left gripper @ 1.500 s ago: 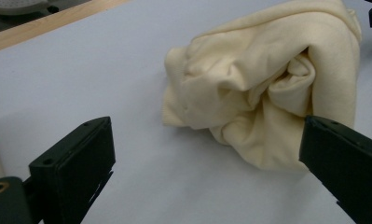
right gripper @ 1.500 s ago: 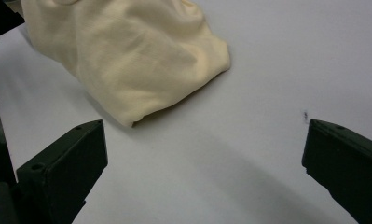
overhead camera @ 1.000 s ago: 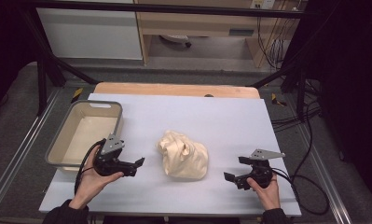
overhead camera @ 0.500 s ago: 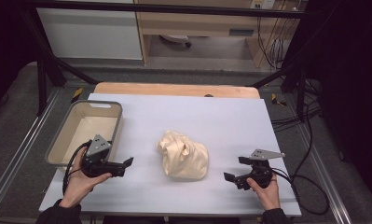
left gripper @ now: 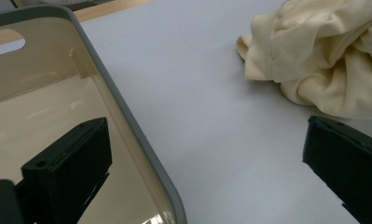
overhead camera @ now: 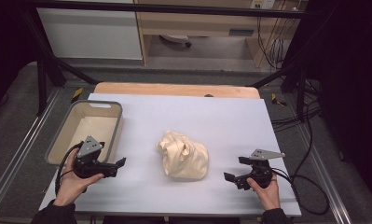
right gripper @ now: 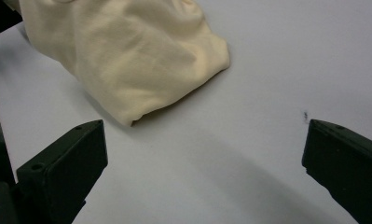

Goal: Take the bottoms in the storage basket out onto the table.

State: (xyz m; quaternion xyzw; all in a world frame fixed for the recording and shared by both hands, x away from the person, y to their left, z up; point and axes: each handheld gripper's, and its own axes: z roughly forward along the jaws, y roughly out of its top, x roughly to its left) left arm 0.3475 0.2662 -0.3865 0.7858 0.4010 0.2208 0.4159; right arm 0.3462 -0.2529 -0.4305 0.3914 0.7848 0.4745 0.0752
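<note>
The left tool (overhead camera: 114, 166) has drawn back from the cloth (overhead camera: 182, 155) toward the bin (overhead camera: 113, 127) beside it, wide open and empty. The right tool (overhead camera: 237, 173) is unmoved, wide open, empty. The cloth lies between them on the desk (overhead camera: 211, 116), apparently not yet gripped.

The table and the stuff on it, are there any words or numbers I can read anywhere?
None can be read.
Bin: plain, no label.
Cloth: plain cream, no print.
Table: bare, one tiny dark speck, not a letter.
Left gripper and right gripper: no markings legible.
</note>
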